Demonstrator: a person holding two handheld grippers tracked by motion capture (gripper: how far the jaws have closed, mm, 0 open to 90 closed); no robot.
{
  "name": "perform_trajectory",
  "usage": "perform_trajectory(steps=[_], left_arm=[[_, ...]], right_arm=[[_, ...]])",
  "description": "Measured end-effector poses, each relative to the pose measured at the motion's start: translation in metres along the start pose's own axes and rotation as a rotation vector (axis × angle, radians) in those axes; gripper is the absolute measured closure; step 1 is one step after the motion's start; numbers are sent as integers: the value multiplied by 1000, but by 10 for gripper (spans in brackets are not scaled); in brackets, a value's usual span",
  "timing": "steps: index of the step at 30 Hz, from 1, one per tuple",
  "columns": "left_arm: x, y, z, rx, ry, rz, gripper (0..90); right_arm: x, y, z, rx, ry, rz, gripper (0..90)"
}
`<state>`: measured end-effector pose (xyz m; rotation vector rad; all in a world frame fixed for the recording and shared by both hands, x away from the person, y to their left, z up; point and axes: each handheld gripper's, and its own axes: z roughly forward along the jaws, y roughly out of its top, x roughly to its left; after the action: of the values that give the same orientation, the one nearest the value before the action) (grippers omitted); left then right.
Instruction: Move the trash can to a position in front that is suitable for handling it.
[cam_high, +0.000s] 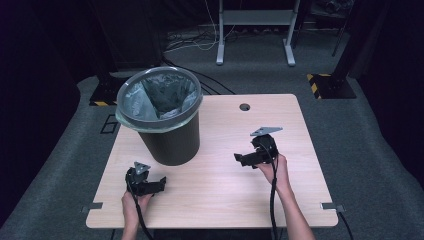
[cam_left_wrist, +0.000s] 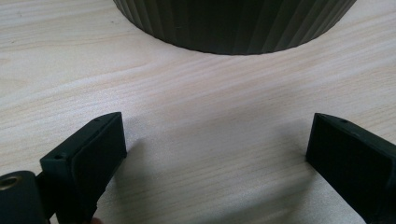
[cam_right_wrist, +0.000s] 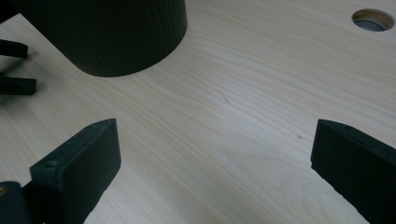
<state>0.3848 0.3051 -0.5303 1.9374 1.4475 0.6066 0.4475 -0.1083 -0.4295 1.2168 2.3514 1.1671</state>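
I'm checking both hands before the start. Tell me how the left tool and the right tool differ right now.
The left tool lies near the table's front edge, just in front of the bin; the right tool is farther back, off to the bin's side. The left one's grey plate sits low; the right one's stands higher. Both are open and hold nothing.
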Motion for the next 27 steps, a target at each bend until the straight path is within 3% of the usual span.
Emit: perform_trajectory(steps=[7,11,27], left_arm=[[0,0,0,-2,1,-1,50],[0,0,0,-2,2,-2,51],[0,-1,-1,-3,9,-7,53]], right_arm=[[2,11,-1,-4,17,3,24],[2,24,-5,-29,18,-15,39],[7,68,-15,-46,41,-49,60]])
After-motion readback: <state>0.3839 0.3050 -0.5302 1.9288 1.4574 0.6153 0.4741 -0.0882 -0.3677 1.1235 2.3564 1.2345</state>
